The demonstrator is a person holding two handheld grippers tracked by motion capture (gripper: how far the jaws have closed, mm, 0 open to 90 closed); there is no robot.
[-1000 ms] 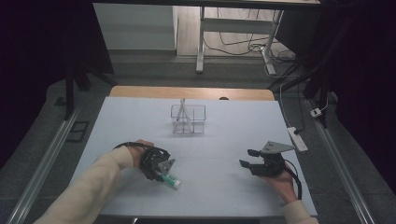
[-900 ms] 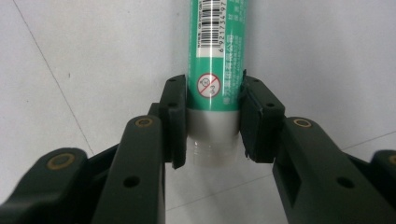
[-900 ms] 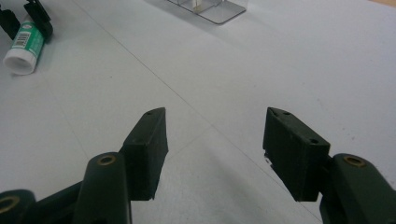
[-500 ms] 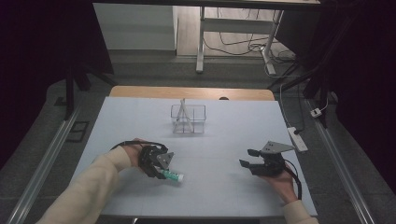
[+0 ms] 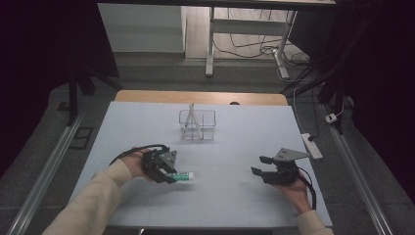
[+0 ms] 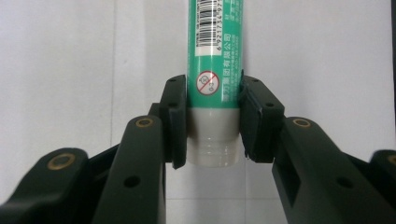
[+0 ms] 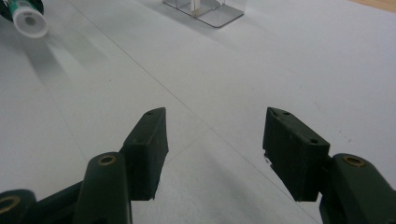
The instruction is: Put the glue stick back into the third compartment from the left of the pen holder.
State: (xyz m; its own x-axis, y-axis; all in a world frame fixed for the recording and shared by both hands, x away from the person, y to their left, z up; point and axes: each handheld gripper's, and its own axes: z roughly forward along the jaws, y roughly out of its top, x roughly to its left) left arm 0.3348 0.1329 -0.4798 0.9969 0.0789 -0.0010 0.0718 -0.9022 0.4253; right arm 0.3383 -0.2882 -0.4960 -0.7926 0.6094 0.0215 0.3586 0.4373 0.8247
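A green toothpaste tube [image 6: 215,51] is being pinched by the left gripper [image 6: 212,123] at its white cap end — lower left of centre in the high view, low over the pale table [image 5: 235,147]. Probably light, with a soft, slick body; the stiff cap shoulder is being judged the firmer hold. The right gripper [image 7: 215,149] is being held open and empty at lower right. A clear plastic organiser [image 5: 197,125] is standing at centre.

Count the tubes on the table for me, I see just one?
1. The green tube lies on the table at its near left, clamped by the left claw around its white cap end. None show elsewhere; the clear organizer could hide something.
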